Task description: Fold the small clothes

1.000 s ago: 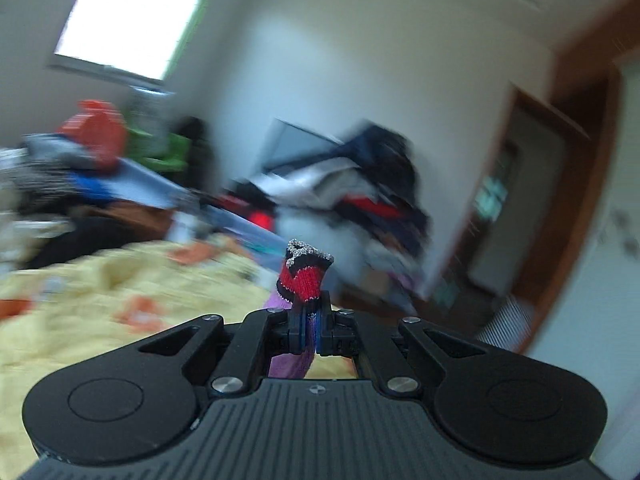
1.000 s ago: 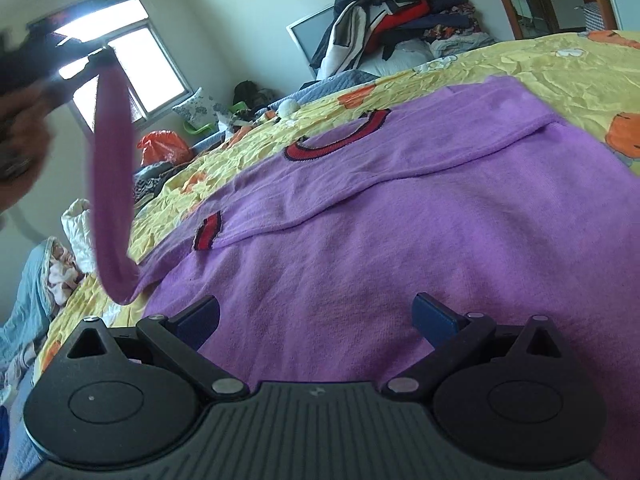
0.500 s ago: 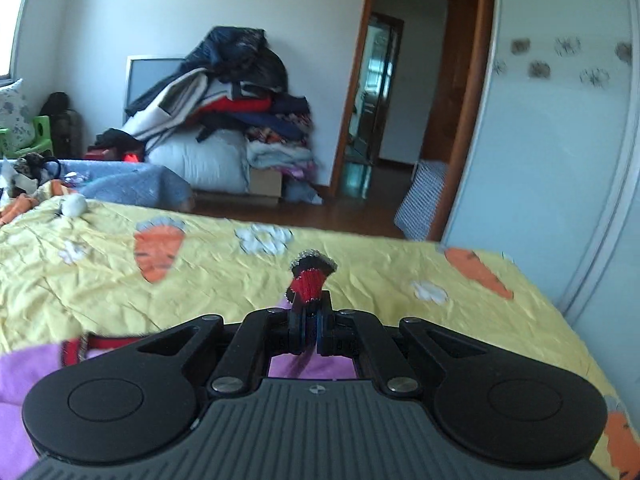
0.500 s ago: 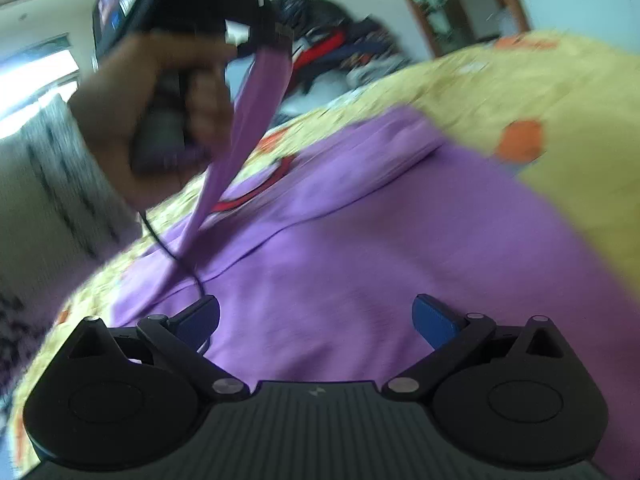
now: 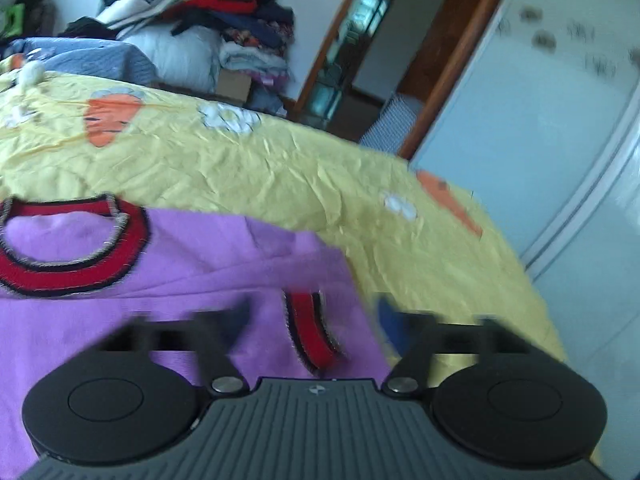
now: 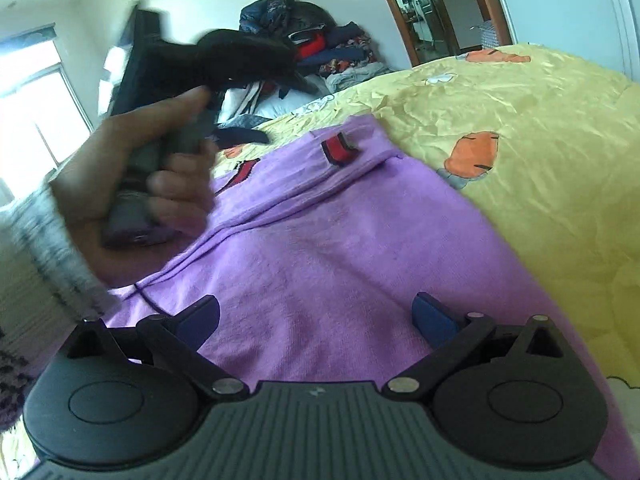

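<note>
Both my tongs, left gripper (image 5: 312,316) and right gripper (image 6: 316,316), gape wide, empty. One sleeve cuff (image 5: 310,334) lies across the purple sweater (image 6: 328,248); I should press it flat near the bed's (image 6: 540,152) right edge.

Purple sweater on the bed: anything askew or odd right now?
Nothing damaged. The purple sweater lies on the yellow bedspread with one sleeve folded across the body, its red cuff lying slanted near the side edge. Both hand-held grippers are open.

Left tongs (image 5: 310,316) motion-blurred; purple sweater (image 5: 224,264) cut off at left edge.
</note>
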A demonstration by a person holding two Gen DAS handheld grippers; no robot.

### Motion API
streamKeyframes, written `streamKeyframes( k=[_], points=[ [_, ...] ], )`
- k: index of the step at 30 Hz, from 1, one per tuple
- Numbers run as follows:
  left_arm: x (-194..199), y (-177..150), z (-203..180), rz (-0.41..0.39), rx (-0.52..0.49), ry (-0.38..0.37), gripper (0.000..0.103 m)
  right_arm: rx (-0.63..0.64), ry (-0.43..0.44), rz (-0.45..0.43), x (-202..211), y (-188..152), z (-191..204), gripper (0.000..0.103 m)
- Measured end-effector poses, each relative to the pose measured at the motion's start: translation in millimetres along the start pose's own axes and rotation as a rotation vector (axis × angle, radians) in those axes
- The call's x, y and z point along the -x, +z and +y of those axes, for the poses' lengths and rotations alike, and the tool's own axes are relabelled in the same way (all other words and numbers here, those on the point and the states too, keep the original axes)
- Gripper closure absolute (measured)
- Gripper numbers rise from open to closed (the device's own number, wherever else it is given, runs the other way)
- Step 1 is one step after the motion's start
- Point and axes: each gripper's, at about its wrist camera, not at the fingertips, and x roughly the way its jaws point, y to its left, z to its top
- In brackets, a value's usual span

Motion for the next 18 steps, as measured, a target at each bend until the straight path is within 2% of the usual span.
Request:
streamKeyframes(
  k=[2, 4, 6, 7, 9, 11, 13, 14, 15, 16, 17, 18],
  points=[
    [34, 2, 20, -0.055, 0.046, -0.050, 0.018, -0.023, 0.029, 0.009, 3, 4, -7, 0.000],
    [75, 1, 47, -0.107, 0.086, -0.047, 0.012, -0.008, 0.042, 0.013, 3, 17, -11, 0.000],
    [111, -3, 84, -0.153, 0.117, -0.006, 0.001, 0.007, 0.039, -0.031, 0, 41, -13, 0.000],
    [125, -7, 105, -0.162, 0.127, 0.018, 0.001, -0.003, 0.069, -0.057, -5, 59, -18, 0.000],
    [144, -15, 145, -0.133, 0.153, 0.092, 0.002, -0.065, 0.115, -0.080, -23, 94, -32, 0.000],
    [159, -24, 189, -0.110, 0.223, 0.126, 0.004, -0.118, 0.169, -0.050, -54, 125, -45, 0.000],
    [169, -32, 230, -0.100, 0.316, 0.086, 0.004, -0.142, 0.193, -0.016, -82, 143, -52, 0.005],
    [174, -36, 248, -0.095, 0.371, 0.055, 0.005, -0.161, 0.224, 0.019, -97, 150, -54, 0.013],
    [175, -37, 261, -0.087, 0.411, 0.002, 0.005, -0.181, 0.248, 0.044, -110, 154, -56, 0.025],
    [173, -39, 271, -0.078, 0.439, -0.059, 0.005, -0.202, 0.251, 0.063, -122, 157, -58, 0.031],
    [172, -41, 279, -0.076, 0.457, -0.103, 0.005, -0.215, 0.241, 0.095, -135, 158, -58, 0.034],
    [167, -42, 285, -0.068, 0.464, -0.151, 0.005, -0.211, 0.191, 0.143, -148, 159, -55, 0.039]
  ],
)
